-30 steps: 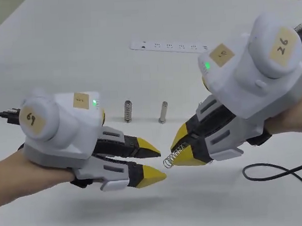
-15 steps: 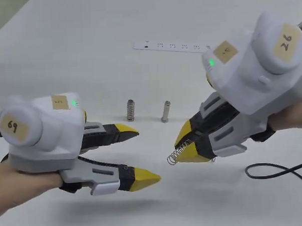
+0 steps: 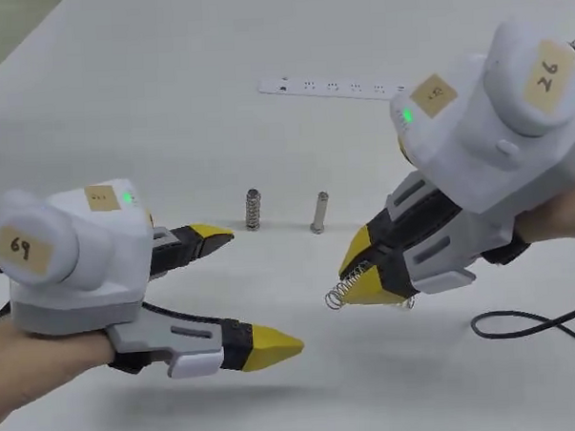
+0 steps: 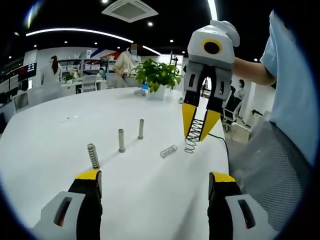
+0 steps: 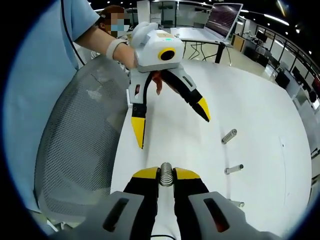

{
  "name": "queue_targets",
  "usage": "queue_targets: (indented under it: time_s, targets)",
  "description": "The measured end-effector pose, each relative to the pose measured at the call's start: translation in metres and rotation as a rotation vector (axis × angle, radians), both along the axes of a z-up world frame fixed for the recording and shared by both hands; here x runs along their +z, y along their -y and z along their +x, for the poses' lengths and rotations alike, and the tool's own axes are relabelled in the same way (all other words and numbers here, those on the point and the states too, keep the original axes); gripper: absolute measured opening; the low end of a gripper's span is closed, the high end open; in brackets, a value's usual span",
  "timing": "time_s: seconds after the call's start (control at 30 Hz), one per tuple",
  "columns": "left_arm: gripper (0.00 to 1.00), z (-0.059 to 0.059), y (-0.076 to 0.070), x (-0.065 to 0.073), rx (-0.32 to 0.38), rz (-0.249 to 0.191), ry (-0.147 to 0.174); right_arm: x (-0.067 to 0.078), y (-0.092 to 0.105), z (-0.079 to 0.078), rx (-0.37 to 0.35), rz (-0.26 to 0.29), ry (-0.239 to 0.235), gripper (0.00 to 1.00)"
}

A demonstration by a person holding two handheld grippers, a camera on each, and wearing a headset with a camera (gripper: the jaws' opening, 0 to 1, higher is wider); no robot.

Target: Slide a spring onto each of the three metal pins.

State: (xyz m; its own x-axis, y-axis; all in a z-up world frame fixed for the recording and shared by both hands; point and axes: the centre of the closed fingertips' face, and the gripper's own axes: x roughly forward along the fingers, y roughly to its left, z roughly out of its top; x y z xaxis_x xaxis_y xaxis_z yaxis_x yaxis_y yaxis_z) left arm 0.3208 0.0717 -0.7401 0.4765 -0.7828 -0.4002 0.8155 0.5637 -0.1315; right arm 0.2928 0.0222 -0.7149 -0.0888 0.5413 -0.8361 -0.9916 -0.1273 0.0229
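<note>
- The white, yellow-tipped right gripper (image 3: 355, 279) clenches a small coiled steel spring (image 3: 339, 291).
- The left gripper (image 3: 260, 291) has spread its jaws wide, empty, ready to fetch a pin.
- Beyond, one short metal pin (image 3: 254, 209) wears a spring; a bare pin (image 3: 320, 212) stands beside it.

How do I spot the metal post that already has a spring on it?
Find the white power strip at the far side of the table. Nearer than it stand small upright posts. The sprung post is the leftmost one, wrapped in a coil; the bare post beside it is smooth.
</note>
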Motion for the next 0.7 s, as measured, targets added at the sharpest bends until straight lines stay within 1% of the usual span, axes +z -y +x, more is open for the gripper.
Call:
queue_targets:
  time_s: [0.03,0.17,0.3,0.33,0.43,0.5,0.53,0.6,0.7]
  targets:
    - [0.89,0.001,-0.002,-0.001,0.017,0.006,-0.004,0.0,0.0,0.001,0.001,-0.002,0.001,0.08]
    - [0.97,0.003,-0.006,-0.002,0.048,0.005,-0.002,-0.001,0.001,0.006,0.002,-0.012,0.003,0.08]
    - [0.98,0.003,-0.011,-0.005,0.065,0.011,-0.012,-0.002,0.002,0.013,0.005,-0.021,0.007,0.08]
    - [0.98,0.004,-0.012,-0.005,0.074,0.009,-0.007,-0.002,0.002,0.014,0.006,-0.024,0.008,0.08]
    - [0.98,0.004,-0.015,-0.004,0.086,0.005,-0.007,-0.002,0.002,0.017,0.01,-0.032,0.009,0.08]
    - [0.98,0.004,-0.017,-0.005,0.096,0.003,-0.014,-0.002,0.002,0.021,0.015,-0.04,0.012,0.08]
    - [0.98,0.004,-0.017,-0.005,0.098,0.002,-0.01,-0.002,0.002,0.023,0.017,-0.043,0.015,0.08]
    - [0.98,0.004,-0.018,-0.005,0.106,-0.002,-0.015,-0.001,0.001,0.025,0.018,-0.047,0.016,0.08]
    - [0.98,0.005,-0.021,-0.005,0.116,-0.006,-0.013,-0.001,0.001,0.03,0.024,-0.056,0.021,0.08]
